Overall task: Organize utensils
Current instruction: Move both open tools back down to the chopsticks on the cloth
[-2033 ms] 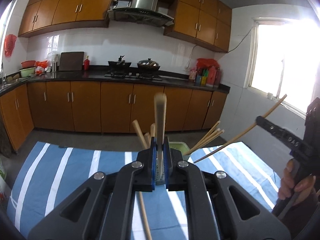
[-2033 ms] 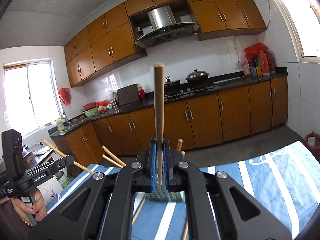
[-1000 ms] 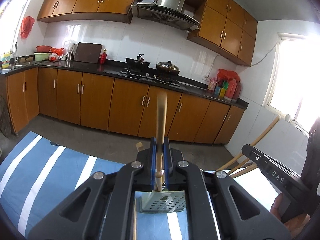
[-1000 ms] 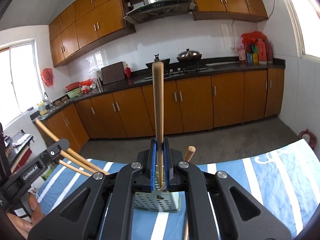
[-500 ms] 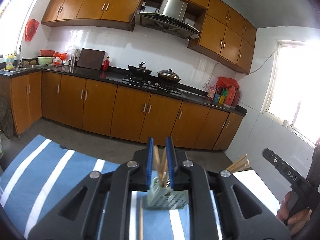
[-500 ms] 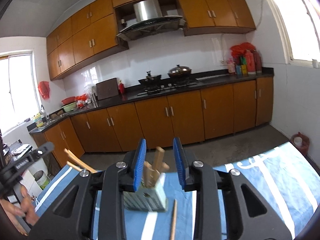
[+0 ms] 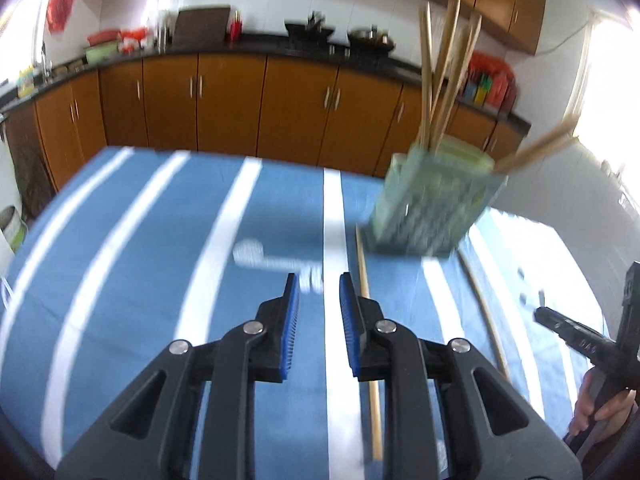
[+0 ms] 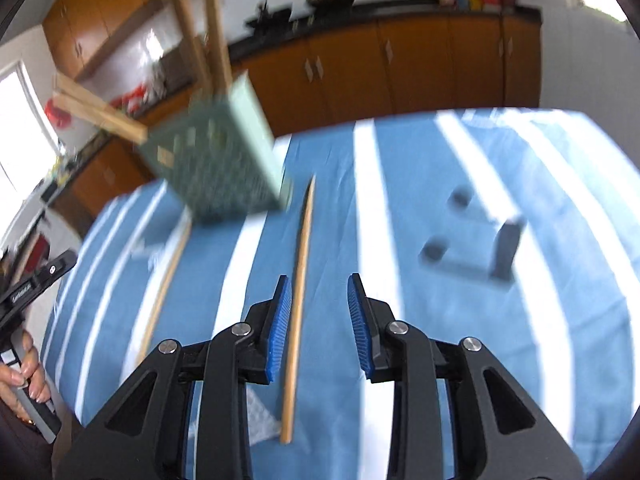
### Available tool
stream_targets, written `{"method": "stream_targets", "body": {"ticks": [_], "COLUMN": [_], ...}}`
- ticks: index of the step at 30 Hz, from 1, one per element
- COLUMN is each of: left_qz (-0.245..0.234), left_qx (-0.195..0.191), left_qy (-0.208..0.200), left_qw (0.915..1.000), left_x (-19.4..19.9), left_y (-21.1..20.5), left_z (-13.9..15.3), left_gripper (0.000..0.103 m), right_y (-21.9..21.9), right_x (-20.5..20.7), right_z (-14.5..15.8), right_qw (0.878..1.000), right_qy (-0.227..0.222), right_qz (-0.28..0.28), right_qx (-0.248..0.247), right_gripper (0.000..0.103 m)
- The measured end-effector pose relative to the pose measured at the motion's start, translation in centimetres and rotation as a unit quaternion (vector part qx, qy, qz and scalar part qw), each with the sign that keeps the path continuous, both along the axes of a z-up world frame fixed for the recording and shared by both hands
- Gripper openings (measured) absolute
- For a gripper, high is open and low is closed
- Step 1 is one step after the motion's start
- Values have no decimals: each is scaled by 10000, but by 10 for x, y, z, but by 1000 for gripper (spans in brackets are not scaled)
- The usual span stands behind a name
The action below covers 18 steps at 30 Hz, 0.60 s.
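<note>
A pale green perforated utensil holder (image 7: 434, 204) stands on the blue striped tablecloth (image 7: 152, 264) with several wooden chopsticks (image 7: 444, 60) sticking up out of it. It also shows in the right wrist view (image 8: 218, 160). My left gripper (image 7: 315, 284) is open and empty above the cloth; one loose chopstick (image 7: 366, 320) lies just right of its right finger, another chopstick (image 7: 484, 312) farther right. My right gripper (image 8: 316, 286) is open and empty above the cloth, with a loose chopstick (image 8: 298, 300) lying beside its left finger. A second chopstick (image 8: 164, 292) lies to the left.
Wooden kitchen cabinets (image 7: 224, 100) and a dark counter run along the far wall. A bright window (image 7: 608, 92) is at the right. Dark shadows (image 8: 472, 248) of the grippers fall on the cloth. The other hand-held gripper shows at the frame edges (image 7: 588, 344) (image 8: 28, 284).
Both grippers let go of their chopsticks into the holder, opened, and tipped down toward the tablecloth. The holder now sits off to the side in each view.
</note>
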State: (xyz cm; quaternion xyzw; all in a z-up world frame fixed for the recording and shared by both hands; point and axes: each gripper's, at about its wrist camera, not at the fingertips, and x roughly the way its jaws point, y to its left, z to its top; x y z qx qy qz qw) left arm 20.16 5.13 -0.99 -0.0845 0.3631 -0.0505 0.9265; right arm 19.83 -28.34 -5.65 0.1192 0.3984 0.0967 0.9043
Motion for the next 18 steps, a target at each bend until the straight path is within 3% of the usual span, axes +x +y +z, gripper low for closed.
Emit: {"method": "stream_targets", "body": {"ticks": [7,15,18], "left_qz": [-225,-419,-471], "left_qx": [-22,30,62], "left_qy": [310,447,491], "left_qw": [9993,9981,9977], "left_x": [-6,-3,-2], "left_y": [-17,-35,-40], "left_z": [-25,-37,-41], "left_gripper": [24,25,25], "right_y": [34,40,33], "right_x": [-2,0,0], "right_z": [-24,-36,-38], "right_qw": [9988,9964,9966], "right_qy": [180,191,179], "right_qz": [264,235,93], "right_qx": [-378,-786,-795], "right_gripper": [30,8,8]}}
